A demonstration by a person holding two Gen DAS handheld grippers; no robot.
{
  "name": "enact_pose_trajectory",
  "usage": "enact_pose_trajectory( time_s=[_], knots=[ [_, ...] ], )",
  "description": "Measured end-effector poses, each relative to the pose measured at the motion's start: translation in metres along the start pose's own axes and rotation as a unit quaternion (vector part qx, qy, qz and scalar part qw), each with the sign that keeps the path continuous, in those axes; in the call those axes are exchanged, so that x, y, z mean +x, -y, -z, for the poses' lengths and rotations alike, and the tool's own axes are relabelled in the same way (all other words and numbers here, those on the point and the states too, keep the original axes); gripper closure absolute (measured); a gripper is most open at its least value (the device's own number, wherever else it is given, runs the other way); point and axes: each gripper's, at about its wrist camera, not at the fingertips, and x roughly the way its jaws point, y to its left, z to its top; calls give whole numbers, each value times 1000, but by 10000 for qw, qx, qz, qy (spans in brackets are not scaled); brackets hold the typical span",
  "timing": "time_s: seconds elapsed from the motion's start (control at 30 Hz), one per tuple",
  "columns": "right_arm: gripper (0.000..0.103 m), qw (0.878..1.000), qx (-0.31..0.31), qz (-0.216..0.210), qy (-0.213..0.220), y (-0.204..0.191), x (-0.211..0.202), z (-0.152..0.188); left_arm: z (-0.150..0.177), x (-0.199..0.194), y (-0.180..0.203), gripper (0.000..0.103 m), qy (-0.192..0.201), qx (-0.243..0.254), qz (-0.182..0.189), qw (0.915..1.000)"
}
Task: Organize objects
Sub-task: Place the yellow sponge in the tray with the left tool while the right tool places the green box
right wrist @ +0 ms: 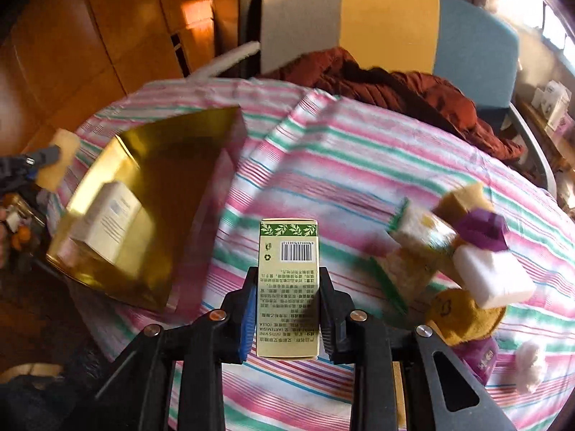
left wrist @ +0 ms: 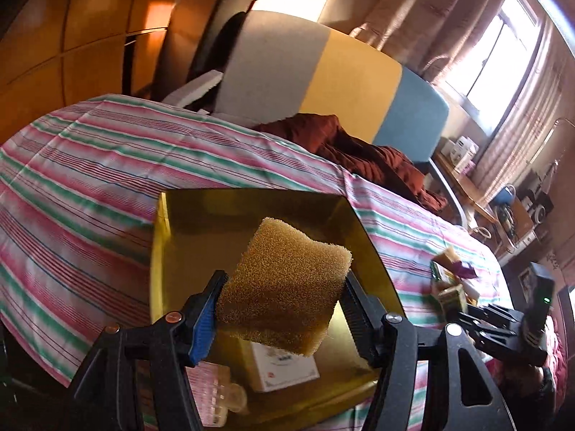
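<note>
So both hands are loaded right now. The left gripper [left wrist: 282, 309] is pinching a coarse yellow-brown sponge [left wrist: 287, 287] by its two side edges, jaws squeezed onto it, holding it in the air right over the gold tray [left wrist: 169, 251]. My guess is the side grip keeps the flat face down so it can drop in flat. A white box [left wrist: 284, 370] is already lying in the tray, so that looks like the collection spot.

The right gripper [right wrist: 287, 309] is clamped on a slim green-and-cream carton [right wrist: 288, 287] with a barcode, gripped along its long sides, barcode end sticking out ahead. It sits over the striped tablecloth [right wrist: 359, 165], between the tray and the leftover pile [right wrist: 463, 248] of sponges, a purple thing and a white block. It's probably headed traywards next, and the pile is still waiting.
</note>
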Motion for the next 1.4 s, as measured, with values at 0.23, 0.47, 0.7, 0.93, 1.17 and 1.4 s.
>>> enact_pose_trajectory(
  time_s=[0.23,0.47,0.7,0.93,1.17,1.4],
  knots=[
    [73,9975,-250,-627,229,-69,-1,-28,-11,11,-23,39,9,-117,-326,9994],
    [73,9969,-272,-744,-18,-114,28,-40,-11,24,-41,36,-55,-275,-494,9984],
    [67,9922,-43,-1157,-452,-135,57,-30,1,26,-53,25,-142,-543,-745,9956],
    [30,9897,-58,-1356,-459,-149,58,-17,15,16,-53,23,-61,-535,-1002,9935],
    [23,9965,-294,-780,58,-158,39,-11,32,-13,-33,23,429,-308,-1432,9883],
    [13,9959,-410,-291,752,-157,12,-5,48,-31,-7,23,744,26,-1692,9828]
  ],
)
